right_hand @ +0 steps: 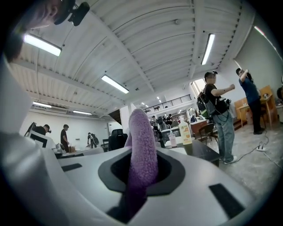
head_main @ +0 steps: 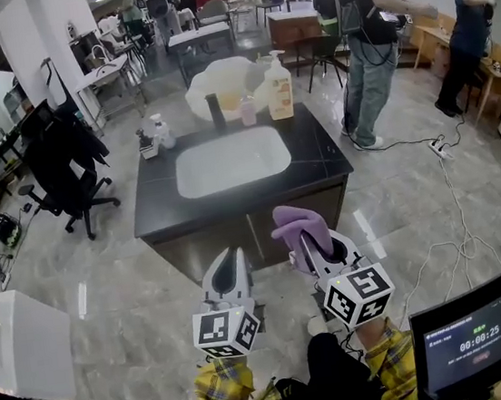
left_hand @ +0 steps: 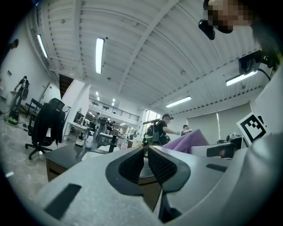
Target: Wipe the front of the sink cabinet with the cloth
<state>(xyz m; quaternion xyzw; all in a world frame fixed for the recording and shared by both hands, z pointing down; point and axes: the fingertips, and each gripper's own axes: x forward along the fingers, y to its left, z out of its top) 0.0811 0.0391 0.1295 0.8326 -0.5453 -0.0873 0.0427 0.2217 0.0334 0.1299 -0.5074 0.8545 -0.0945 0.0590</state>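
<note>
Far left: black office chair with a dark jacket draped over it, on the marble floor, well apart from the cabinet.

Left gripper is low in the head view, pointing at the cabinet. Its fingers are closed together with nothing between them.

Centre: dark wood sink cabinet front under a black stone bench with a white oval basin. Along the back edge of the bench: small clear spray bottle, black faucet, tall pump bottle of yellowish soap.

Right gripper is just beside the left one. Its fingers are clamped on a purple fleecy cloth. The cloth sticks up out of the grip and flops over the top. In the head view it overlaps the cabinet front's right half. Can't tell whether it's touching.

Lower right: black monitor showing a timer. Upper right: person with a backpack standing near the bench corner, and a white power strip on the floor.
</note>
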